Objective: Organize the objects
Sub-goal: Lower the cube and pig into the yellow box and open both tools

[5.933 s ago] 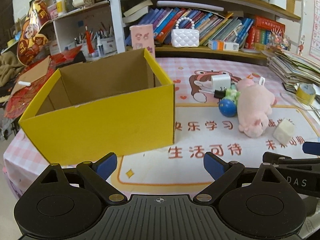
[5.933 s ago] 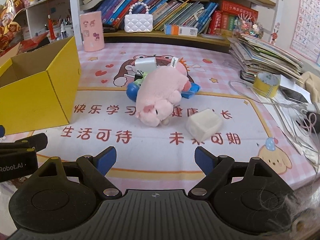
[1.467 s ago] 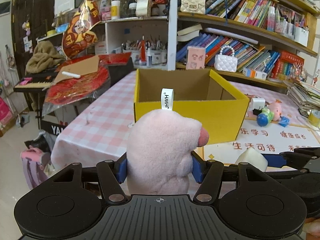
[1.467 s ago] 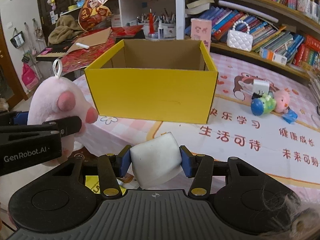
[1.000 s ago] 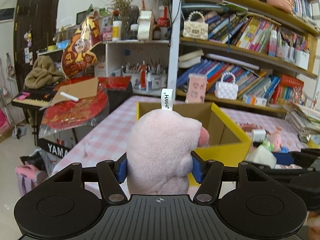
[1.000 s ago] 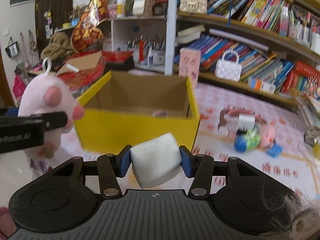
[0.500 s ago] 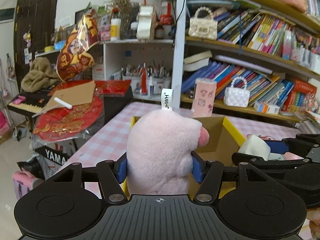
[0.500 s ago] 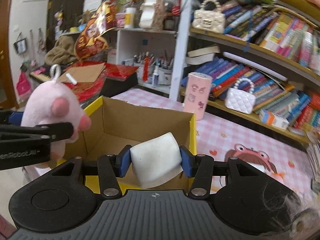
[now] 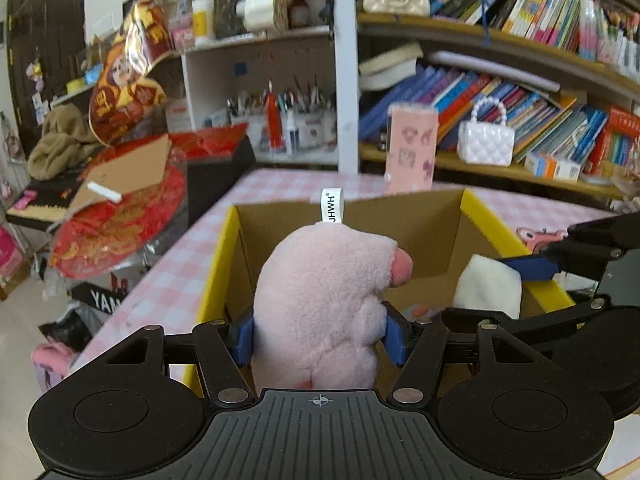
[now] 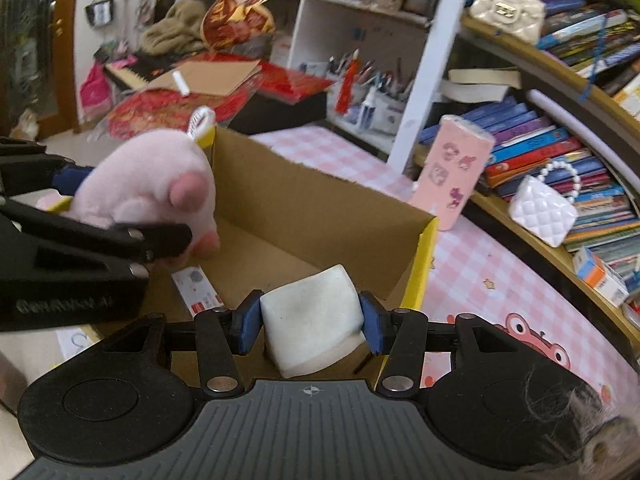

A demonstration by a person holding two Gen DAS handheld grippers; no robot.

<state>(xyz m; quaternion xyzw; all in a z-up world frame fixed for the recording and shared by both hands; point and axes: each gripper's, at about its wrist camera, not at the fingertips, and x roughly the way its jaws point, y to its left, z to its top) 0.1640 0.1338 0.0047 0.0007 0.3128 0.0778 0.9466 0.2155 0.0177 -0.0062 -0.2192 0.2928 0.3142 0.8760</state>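
My left gripper (image 9: 320, 338) is shut on a pink plush pig (image 9: 324, 300) with a white tag, held over the near left part of the open yellow cardboard box (image 9: 472, 204). My right gripper (image 10: 310, 326) is shut on a white foam block (image 10: 312, 314), held over the box's right side. In the right wrist view the pig (image 10: 148, 180) and the left gripper (image 10: 132, 216) hang above the box's brown inside (image 10: 304, 204). In the left wrist view the white block (image 9: 488, 292) shows at right, inside the box rim.
The box stands on a pink checked tablecloth (image 10: 472, 256). A pink case (image 10: 452, 168) and a white quilted handbag (image 10: 544, 208) stand behind it by shelves of books. A paper label (image 10: 198, 290) lies on the box floor. Red decorations (image 9: 120, 216) lie at left.
Both grippers have moved forward and lower with their loads, from in front of the box to over its open top. Both stay shut on what they hold.
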